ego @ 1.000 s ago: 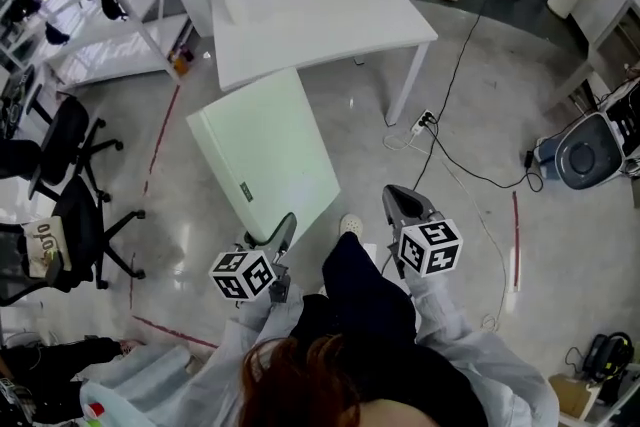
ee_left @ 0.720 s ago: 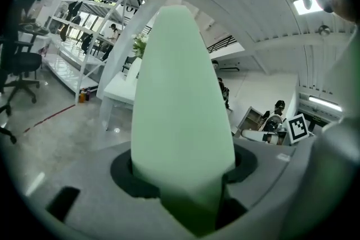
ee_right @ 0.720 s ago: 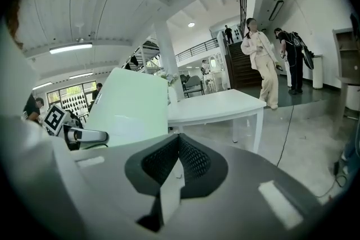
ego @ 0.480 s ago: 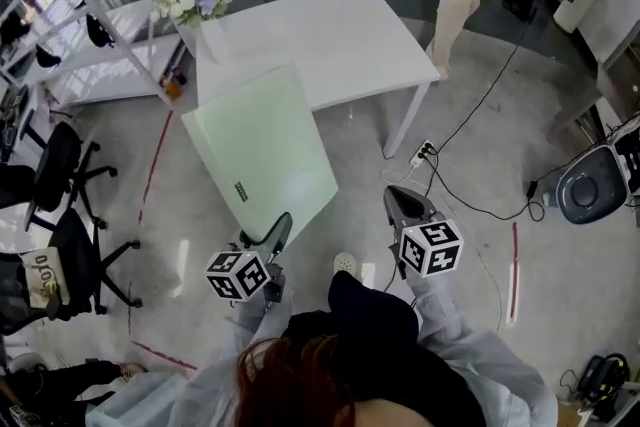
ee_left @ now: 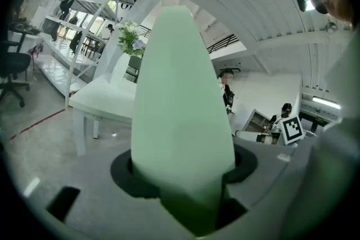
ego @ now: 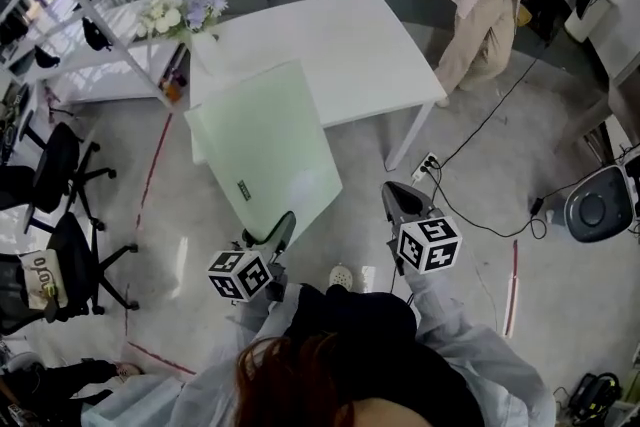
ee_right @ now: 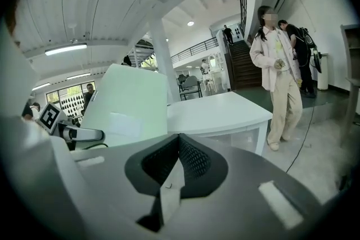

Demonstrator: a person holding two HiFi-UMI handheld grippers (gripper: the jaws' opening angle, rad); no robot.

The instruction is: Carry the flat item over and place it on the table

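The left gripper (ego: pixel 278 233) pinches the near edge of the board (ego: pixel 262 145). The board sticks out ahead of it, with its far end by the table (ego: pixel 350 35). It is flat, smooth and pale green. It looks stiff, but big and tippy when held at one spot. The right gripper (ego: pixel 402 203) is closed and empty, off to the board's right.
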